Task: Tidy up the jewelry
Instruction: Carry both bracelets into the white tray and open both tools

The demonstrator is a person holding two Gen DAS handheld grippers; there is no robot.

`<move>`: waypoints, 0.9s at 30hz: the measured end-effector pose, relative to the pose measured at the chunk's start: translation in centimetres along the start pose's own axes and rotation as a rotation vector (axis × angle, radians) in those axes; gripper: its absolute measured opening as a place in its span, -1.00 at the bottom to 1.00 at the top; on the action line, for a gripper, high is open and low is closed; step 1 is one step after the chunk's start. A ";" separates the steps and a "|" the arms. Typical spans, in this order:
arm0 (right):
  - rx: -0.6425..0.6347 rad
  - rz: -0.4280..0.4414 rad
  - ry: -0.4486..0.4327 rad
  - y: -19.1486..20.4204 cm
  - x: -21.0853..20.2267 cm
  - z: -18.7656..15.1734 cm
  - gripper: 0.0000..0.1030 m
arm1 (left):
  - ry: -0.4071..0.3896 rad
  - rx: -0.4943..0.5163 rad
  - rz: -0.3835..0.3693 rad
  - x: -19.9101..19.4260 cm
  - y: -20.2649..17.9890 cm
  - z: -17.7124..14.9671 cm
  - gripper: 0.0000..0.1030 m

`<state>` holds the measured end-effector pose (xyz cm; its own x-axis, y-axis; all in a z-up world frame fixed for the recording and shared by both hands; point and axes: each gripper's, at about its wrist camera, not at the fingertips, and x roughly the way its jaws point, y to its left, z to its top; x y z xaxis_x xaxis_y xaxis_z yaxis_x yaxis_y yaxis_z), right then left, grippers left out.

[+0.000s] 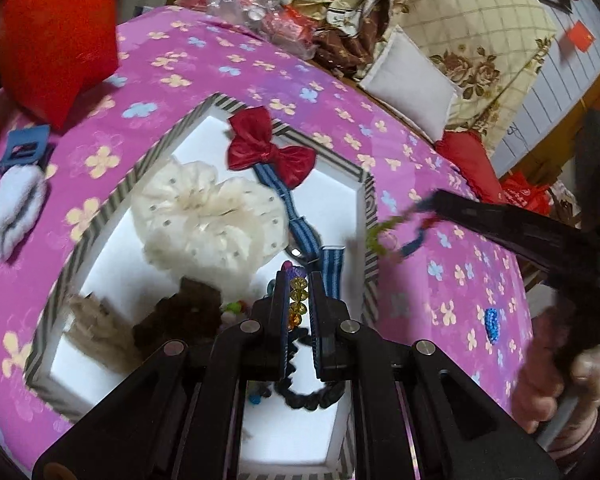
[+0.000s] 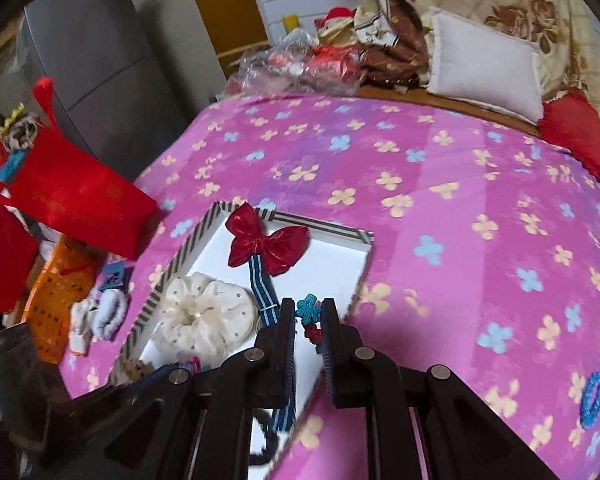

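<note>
A striped-rim white box (image 1: 332,196) (image 2: 320,272) lies on the pink flowered cloth. It holds a red bow on a blue striped band (image 1: 272,152) (image 2: 266,244), a cream scrunchie (image 1: 208,216) (image 2: 204,316), brown furry ties (image 1: 172,316) and a black scrunchie (image 1: 308,396). My left gripper (image 1: 298,280) is shut on a string of coloured beads (image 1: 298,300) above the box. My right gripper (image 2: 309,308) is shut on a hair tie with a blue snowflake (image 2: 308,307), at the box's right edge; it shows blurred in the left wrist view (image 1: 404,236).
A glittery blue ring (image 1: 492,322) (image 2: 592,400) lies on the cloth to the right. A blue clip (image 1: 22,148) and white fluffy tie (image 1: 12,208) lie left of the box. A red bag (image 2: 72,196) stands left. Pillows (image 2: 484,68) and bags lie behind.
</note>
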<state>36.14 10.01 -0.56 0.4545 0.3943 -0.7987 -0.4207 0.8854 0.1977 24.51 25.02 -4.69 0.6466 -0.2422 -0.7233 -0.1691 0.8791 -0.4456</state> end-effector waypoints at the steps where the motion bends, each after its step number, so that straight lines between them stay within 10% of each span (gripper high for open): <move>1: 0.001 -0.005 0.012 0.1 0.9 0.2 -0.77 | 0.003 0.004 -0.004 0.4 -0.2 0.2 -0.85; 16: 0.016 -0.095 0.129 -0.5 9.8 2.1 -0.77 | 0.120 -0.069 0.036 5.3 1.6 1.1 -0.83; 19: 0.037 -0.080 0.141 -1.1 10.0 2.0 -0.76 | 0.123 -0.061 0.024 5.1 1.3 1.0 -0.46; 22: 0.065 -0.059 0.128 -1.7 9.4 2.0 -0.13 | 0.104 -0.062 0.002 4.6 1.1 1.0 -0.12; 27: 0.080 -0.056 0.089 -2.0 7.0 2.2 -0.10 | 0.079 -0.029 0.033 3.8 0.3 0.7 -0.10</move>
<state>41.88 11.51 -5.36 0.4022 0.3234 -0.8565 -0.3314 0.9235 0.1931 27.47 24.67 -7.24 0.5798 -0.2462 -0.7767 -0.2118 0.8749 -0.4355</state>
